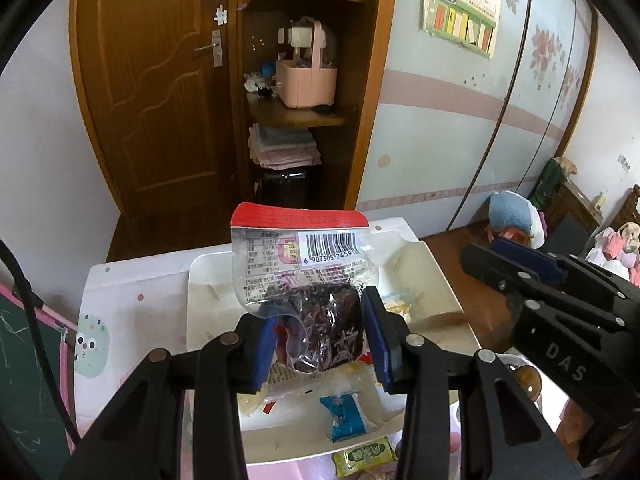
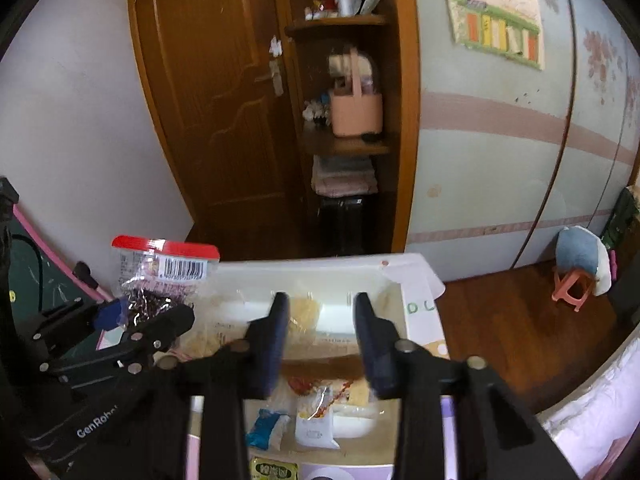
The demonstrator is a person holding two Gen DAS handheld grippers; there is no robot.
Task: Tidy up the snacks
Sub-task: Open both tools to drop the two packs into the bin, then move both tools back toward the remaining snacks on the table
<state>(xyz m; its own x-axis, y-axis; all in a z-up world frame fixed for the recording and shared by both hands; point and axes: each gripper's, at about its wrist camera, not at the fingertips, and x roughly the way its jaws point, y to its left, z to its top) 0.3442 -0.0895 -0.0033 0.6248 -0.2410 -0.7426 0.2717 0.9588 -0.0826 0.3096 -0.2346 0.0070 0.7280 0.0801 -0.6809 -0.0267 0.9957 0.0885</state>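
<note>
Clear plastic with a red top seal formed one snack packet (image 1: 308,280), pinched low between the blue pads of the left gripper (image 1: 320,336), which had closed on the dark block inside. It was held above the white tray (image 1: 436,280), long axis upright, red seal uppermost. A barcode on it read 6 907305 74591. Below lay one blue wrapped snack (image 1: 344,416) in the tray's near end and one yellow-green packet (image 1: 364,458) just past its near edge. One right gripper (image 2: 322,336) hovered over the tray, jaws apart, holding nothing; "DAS" was printed on its body.
</note>
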